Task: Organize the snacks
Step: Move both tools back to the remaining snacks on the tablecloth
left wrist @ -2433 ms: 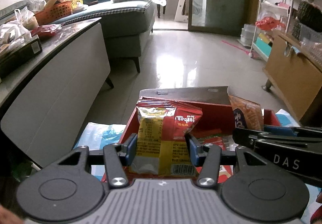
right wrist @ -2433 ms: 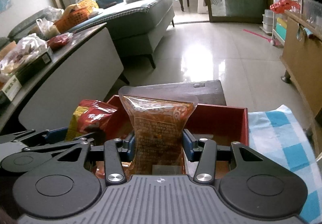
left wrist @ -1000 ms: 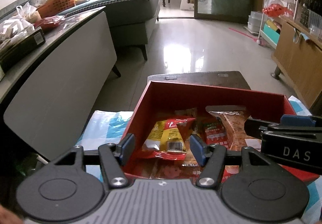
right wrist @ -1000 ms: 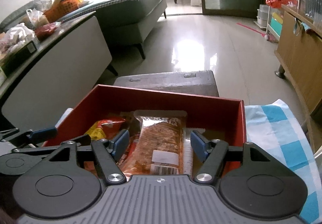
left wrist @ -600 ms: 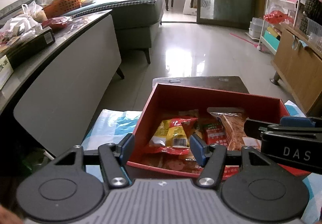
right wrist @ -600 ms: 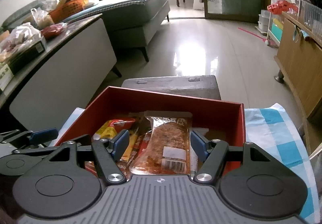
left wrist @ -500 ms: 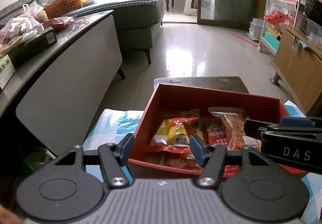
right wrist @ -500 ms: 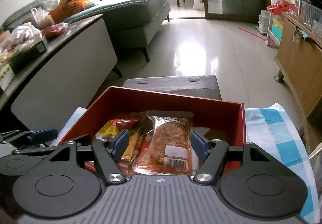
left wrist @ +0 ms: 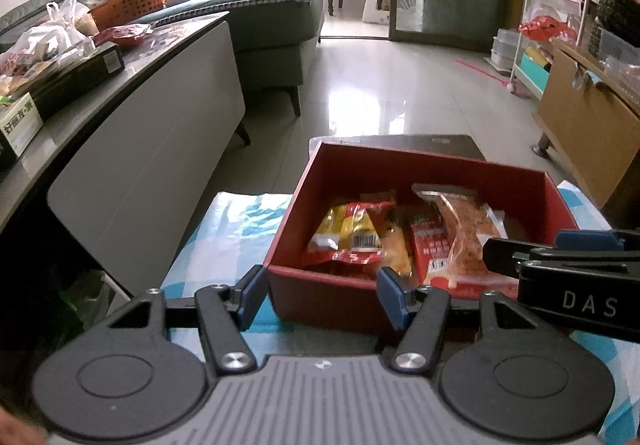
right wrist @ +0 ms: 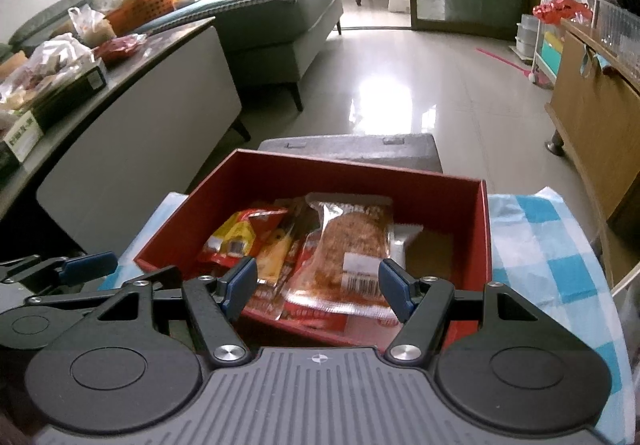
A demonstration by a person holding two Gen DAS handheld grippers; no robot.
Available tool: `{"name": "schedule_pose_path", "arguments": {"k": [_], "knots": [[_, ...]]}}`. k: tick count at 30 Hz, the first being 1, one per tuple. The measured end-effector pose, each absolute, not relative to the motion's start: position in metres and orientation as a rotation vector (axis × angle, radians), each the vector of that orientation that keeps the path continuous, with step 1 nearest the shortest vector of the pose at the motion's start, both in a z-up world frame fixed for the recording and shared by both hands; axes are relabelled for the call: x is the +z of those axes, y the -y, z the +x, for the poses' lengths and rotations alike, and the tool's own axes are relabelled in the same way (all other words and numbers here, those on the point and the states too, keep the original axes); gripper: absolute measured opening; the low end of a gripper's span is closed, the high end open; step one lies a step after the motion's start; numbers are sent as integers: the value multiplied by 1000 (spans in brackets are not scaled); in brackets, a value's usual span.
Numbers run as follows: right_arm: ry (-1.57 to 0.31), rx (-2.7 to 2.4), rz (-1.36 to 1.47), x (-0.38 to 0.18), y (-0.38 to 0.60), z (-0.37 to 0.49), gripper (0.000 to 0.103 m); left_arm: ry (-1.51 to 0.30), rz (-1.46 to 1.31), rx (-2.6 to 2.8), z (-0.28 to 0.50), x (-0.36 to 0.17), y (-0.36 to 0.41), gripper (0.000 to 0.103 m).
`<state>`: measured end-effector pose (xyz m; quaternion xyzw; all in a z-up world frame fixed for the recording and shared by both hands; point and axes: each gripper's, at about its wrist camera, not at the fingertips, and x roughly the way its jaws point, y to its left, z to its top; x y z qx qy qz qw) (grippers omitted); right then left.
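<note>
A red cardboard box (left wrist: 348, 169) (right wrist: 482, 229) sits on a blue-and-white checked cloth (left wrist: 224, 229) (right wrist: 540, 245) and holds several snack packets. A red-and-yellow packet (left wrist: 352, 233) (right wrist: 236, 233) lies at its left. A clear packet of orange-brown snack (left wrist: 460, 229) (right wrist: 352, 245) lies in its middle. My left gripper (left wrist: 320, 295) hovers open at the box's near left corner with nothing between its pads. Over the box's near edge my right gripper (right wrist: 318, 287) is open too, and holds nothing. Each gripper shows at the side of the other's view.
A grey counter (left wrist: 132, 117) with bags, boxes and an orange basket (left wrist: 132, 3) runs along the left. A dark stool top (right wrist: 348, 149) stands just beyond the box. A grey sofa (right wrist: 276, 21) is further back, a wooden cabinet (left wrist: 592, 125) and a wire rack at right.
Both grippers let their packets go into the box, then drew back and slightly up. The box now looks smaller and further off in both views.
</note>
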<state>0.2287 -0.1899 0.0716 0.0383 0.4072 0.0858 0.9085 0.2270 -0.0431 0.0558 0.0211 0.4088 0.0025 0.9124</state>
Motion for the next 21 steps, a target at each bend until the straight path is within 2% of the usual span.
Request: {"name": "schedule_pose_path", "arguments": {"k": [21], "knots": [[-914, 210, 26, 61, 178, 176, 74, -901, 91, -29, 172, 45, 38, 53]]}}
